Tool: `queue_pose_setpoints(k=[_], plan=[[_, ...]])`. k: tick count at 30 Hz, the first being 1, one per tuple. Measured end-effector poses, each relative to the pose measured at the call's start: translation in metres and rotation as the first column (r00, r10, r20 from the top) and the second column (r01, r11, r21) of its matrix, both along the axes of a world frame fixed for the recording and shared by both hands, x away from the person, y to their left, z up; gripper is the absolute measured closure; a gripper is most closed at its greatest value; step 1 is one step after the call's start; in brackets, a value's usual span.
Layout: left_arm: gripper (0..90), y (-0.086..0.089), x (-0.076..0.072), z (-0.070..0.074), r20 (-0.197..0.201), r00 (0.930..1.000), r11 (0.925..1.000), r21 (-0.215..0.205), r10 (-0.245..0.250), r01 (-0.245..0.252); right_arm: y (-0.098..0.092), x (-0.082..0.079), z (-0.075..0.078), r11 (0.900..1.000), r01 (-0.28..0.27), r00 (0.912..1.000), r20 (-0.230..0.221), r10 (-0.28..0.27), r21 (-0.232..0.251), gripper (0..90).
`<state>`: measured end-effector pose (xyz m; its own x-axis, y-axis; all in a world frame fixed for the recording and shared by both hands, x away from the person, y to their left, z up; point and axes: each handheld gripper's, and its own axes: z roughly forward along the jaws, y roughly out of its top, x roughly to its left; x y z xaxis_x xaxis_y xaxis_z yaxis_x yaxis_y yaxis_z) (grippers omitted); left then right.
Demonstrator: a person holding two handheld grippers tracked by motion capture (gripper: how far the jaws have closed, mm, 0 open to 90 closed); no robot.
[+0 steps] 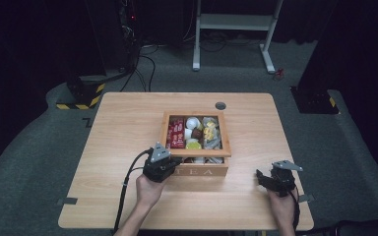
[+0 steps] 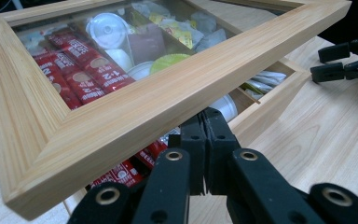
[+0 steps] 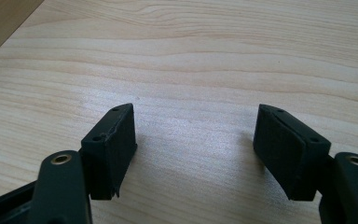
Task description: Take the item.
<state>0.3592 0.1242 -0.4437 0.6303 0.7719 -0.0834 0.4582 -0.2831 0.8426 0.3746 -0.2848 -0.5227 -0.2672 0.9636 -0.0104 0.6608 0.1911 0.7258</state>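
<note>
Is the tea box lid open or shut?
Partly open: lid is tilted up off the tea box; closed left gripper sits under its front edge.

the box (image 1: 197,169) is pale wood with dark "tea" lettering on its front, its lid (image 2: 121,116) framed in the same light grain. inside lie red sachets (image 2: 81,70) with white print, white cups (image 2: 105,28), a yellow-green lid (image 2: 175,59). the grippers' jaws are black, the table (image 1: 123,128) blond wood.

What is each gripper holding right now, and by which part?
Nothing is held. The left gripper is shut, its tips under the front edge of the tea box's raised lid, propping it. The right gripper is open over bare table.
</note>
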Motion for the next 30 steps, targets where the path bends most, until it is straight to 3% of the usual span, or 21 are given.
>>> queue_pose_setpoints(k=[13,26,30], plan=[[84.3,0.003,0.007,0.006,-0.015,0.9999,1.0,-0.005,0.002,-0.002,0.0,0.0,0.0,1.0,0.0,1.0,0.0,0.0,0.0,29.7],[79.4,0.004,0.01,0.013,-0.005,1.0,0.9997,-0.023,0.0,0.0,0.0,0.0,0.0,1.0,0.0,1.0,0.0,0.0,-0.001,29.7],[77.4,0.003,0.01,0.017,0.016,0.9999,0.9998,-0.019,0.001,-0.001,0.0,0.0,0.0,1.0,0.0,1.0,0.0,0.0,-0.001,29.7]])
